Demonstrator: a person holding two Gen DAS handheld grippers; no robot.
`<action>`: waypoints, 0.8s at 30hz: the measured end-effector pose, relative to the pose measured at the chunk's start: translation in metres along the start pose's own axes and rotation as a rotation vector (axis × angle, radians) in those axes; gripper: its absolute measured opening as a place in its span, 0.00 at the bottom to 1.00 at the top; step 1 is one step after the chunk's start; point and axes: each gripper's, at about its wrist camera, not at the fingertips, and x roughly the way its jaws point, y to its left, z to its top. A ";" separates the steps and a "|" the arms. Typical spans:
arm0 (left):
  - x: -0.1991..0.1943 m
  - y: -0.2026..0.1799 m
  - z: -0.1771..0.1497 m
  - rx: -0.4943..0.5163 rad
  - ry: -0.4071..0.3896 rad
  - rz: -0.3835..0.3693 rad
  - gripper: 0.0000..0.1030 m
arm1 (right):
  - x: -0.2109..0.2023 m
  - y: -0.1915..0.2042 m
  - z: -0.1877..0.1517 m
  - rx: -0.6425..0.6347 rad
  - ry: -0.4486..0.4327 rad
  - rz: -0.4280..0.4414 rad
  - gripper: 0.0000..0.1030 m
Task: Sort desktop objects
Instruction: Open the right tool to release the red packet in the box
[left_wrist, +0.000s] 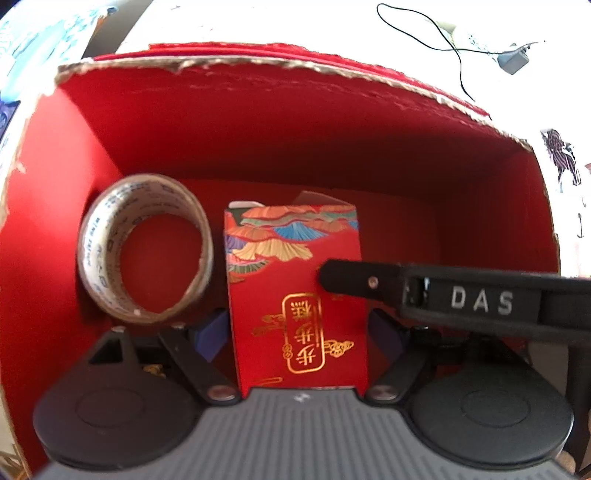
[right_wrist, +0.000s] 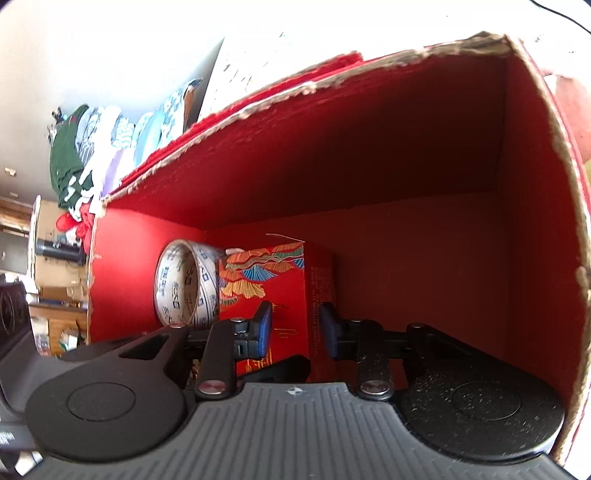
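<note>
**Inside the red box, both tools at the small carton**

Nearest, the left hand-held gripper (left_wrist: 297, 332) has its blue pads spread either side of the red patterned carton (left_wrist: 291, 273), seemingly released. The right hand-held gripper (right_wrist: 295, 328) straddles the carton's corner; contact cannot be told. Left of the carton stands a tape roll (left_wrist: 146, 247), touching it, inside the red cardboard box (left_wrist: 258, 122).

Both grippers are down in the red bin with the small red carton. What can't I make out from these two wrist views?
- Left gripper contact with the small red carton: the carton hides the inner pad faces.
- Carton base: hidden by the gripper body in both views.
- Tape roll print: too blurred to read.
- Right gripper pads: they flank the carton, but contact is unclear.
- Red bin floor nearest the cameras: hidden.
</note>
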 end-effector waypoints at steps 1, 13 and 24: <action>0.000 0.000 0.000 -0.001 -0.001 0.007 0.79 | 0.000 -0.001 0.000 0.000 0.003 0.004 0.33; -0.001 0.009 0.002 -0.007 -0.001 0.026 0.80 | -0.001 0.001 0.000 -0.011 -0.004 0.006 0.32; 0.009 -0.015 0.007 0.009 0.002 0.043 0.83 | 0.000 0.003 0.000 -0.020 0.001 0.010 0.32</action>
